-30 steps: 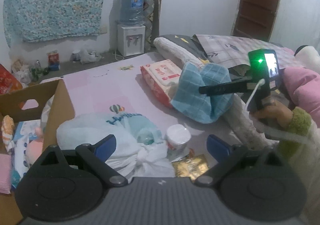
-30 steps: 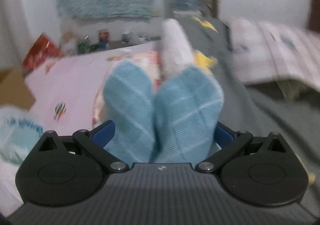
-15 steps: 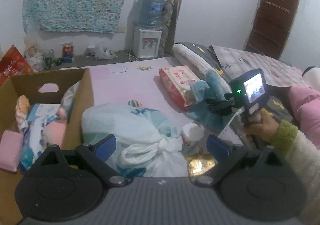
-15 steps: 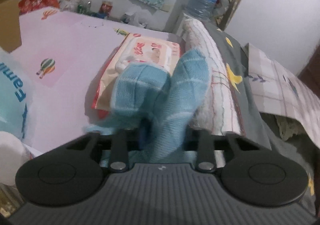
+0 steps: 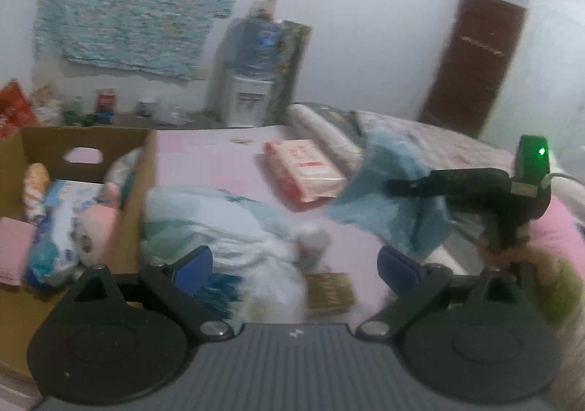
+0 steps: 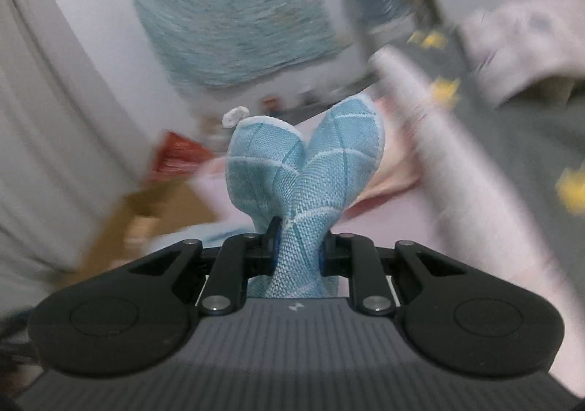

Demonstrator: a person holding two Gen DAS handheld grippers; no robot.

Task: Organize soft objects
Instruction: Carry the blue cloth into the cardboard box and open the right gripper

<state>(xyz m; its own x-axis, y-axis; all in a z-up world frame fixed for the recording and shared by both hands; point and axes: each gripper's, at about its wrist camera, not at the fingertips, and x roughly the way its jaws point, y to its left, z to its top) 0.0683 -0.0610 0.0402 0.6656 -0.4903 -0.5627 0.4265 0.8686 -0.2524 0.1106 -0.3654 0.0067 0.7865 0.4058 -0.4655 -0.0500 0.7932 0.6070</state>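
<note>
My right gripper is shut on a light blue checked cloth, which bulges up in two lobes between the jaws. In the left wrist view the same cloth hangs from the right gripper in the air above the pink bed sheet. My left gripper is open and empty, low over a knotted white plastic bag. A cardboard box with soft toys and packets stands at the left.
A red and white wipes pack lies on the sheet. A small white cup and a gold packet lie by the bag. Rolled bedding and a grey quilt are at the right. A water dispenser stands by the wall.
My right gripper has lifted the blue cloth off the bed and swung it left, towards the box side. Its view is blurred with motion. My left gripper stays open and has shifted slightly.
</note>
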